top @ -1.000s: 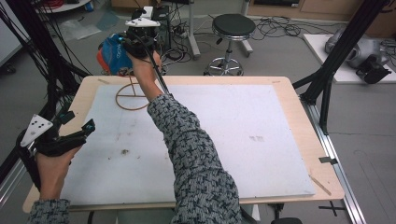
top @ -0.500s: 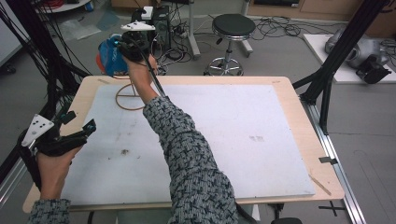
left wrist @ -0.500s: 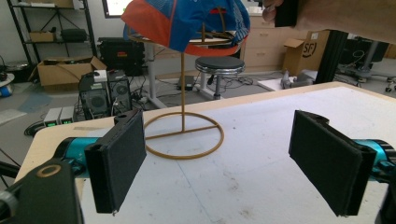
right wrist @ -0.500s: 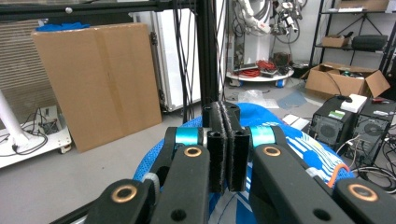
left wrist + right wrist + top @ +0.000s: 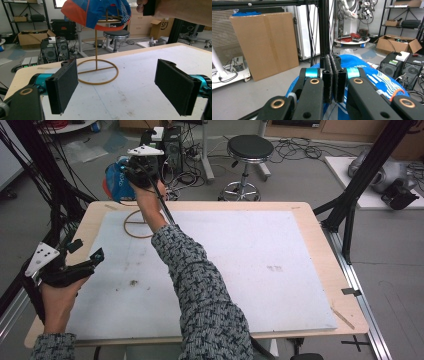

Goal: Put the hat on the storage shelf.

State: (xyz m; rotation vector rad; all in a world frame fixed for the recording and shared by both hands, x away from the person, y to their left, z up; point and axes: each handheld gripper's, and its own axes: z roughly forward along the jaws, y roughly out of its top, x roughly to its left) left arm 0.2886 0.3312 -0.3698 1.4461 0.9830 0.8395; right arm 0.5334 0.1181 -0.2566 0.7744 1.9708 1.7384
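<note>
**Cap pinched above its stand at the far left corner**

Right gripper [image 5: 131, 170] raised over the far left corner of the table [image 5: 320, 235], arm in a patterned sleeve [image 5: 200, 290] stretched forward across the white mat [image 5: 260, 270]. Jaws drawn almost fully together, pads face to face in the right gripper view, with blue fabric of the cap [image 5: 367, 75] bunched directly beneath and around them. Probably a fold of cloth nipped between the pads, though the seam between them is too dark to be sure. Seen from the left gripper view, cap [image 5: 100, 12] sitting on top of the thin wire stand [image 5: 97, 67], blue crown with an orange edge, the right hand just to its right and at the same height. Stand's upright rod rising from a ring base resting on the mat, near the far left edge.

Left gripper [image 5: 82, 262] low at the near left side of the table, well apart from the cap. Jaws spread wide, nothing between the pads [image 5: 63, 85]; stand's ring base framed in the gap, farther off.
</note>
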